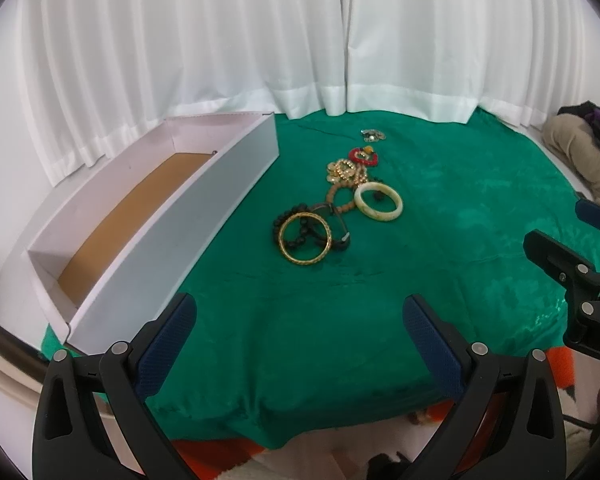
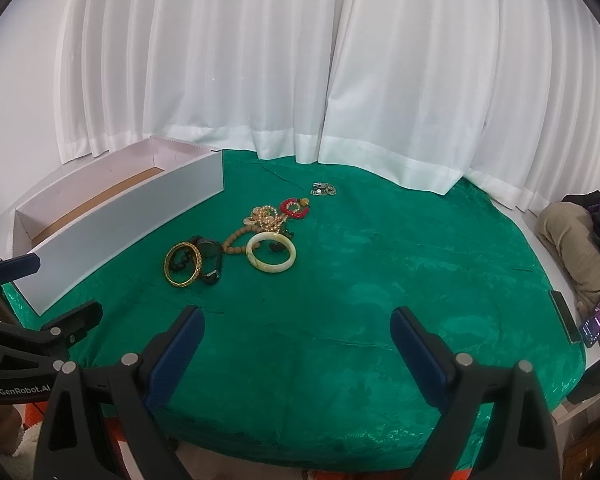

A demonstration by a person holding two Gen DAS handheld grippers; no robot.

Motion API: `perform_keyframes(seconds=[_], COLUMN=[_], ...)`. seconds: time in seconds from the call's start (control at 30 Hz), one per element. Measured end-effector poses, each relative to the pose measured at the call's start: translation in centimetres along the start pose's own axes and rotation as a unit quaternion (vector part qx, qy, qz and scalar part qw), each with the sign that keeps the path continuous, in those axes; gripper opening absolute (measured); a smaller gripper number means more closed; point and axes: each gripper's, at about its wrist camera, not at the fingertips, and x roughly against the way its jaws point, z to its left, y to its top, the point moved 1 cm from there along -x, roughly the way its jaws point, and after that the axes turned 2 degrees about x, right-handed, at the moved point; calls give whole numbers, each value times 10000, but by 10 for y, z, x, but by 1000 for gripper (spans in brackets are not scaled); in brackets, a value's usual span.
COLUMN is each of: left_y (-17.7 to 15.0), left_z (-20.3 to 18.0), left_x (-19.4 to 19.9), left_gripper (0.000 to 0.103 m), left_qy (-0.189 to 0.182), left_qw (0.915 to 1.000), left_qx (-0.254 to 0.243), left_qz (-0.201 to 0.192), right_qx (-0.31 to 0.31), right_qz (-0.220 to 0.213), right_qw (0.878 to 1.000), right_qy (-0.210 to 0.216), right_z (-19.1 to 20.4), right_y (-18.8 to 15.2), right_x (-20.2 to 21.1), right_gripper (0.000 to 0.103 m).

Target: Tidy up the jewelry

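A pile of jewelry lies mid-table on the green cloth [image 1: 380, 280]: a gold bangle [image 1: 306, 239] [image 2: 183, 265] over black beads, a pale jade bangle [image 1: 378, 202] [image 2: 271, 257], a brown bead bracelet [image 2: 236, 239], gold chains [image 1: 344, 171], a red bead bracelet [image 1: 365, 157] [image 2: 295, 208] and a small silver piece [image 1: 373, 134] [image 2: 323, 189]. A long white box [image 1: 172, 236] [image 2: 112, 236] with a brown floor stands open at the left. My left gripper [image 1: 300, 320] is open and empty, near the front edge. My right gripper [image 2: 296, 332] is open and empty, also short of the pile.
White curtains [image 2: 300, 80] hang behind the table. A heap of clothes [image 2: 572, 240] and a lit phone [image 2: 598, 318] lie at the right edge. The right gripper shows at the right of the left wrist view [image 1: 572, 272]; the left gripper shows at the left of the right wrist view [image 2: 28, 320].
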Motion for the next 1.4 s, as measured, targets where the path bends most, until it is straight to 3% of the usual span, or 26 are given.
perform_keyframes(seconds=[0.43,0.8,0.97,1.23,1.4], left_y=[-5,-13,-24,-26,-26], left_z=[-3,-26,-29,-29,-21], left_x=[-2,3,-9,-21,-33], left_gripper=[103,103,103,103,103], left_qy=[-228,-786,-878,-1443,-1272], left_qw=[9997,9955,9940,9860,9871], left_qx=[-77,-523,-621,-362,-348], left_qz=[-7,-99,221,752,910], right_qx=[3,-58,-151,-183,-164], right_qz=[-8,-27,14,88,134], right_qw=[10000,10000,9999,9997,9997], right_qy=[-34,6,47,101,127], right_z=[1,-8,-13,-15,-14], right_y=[2,-1,-4,-9,-10], right_x=[-2,-8,-12,-17,-20], right_gripper=[96,96,96,96,96])
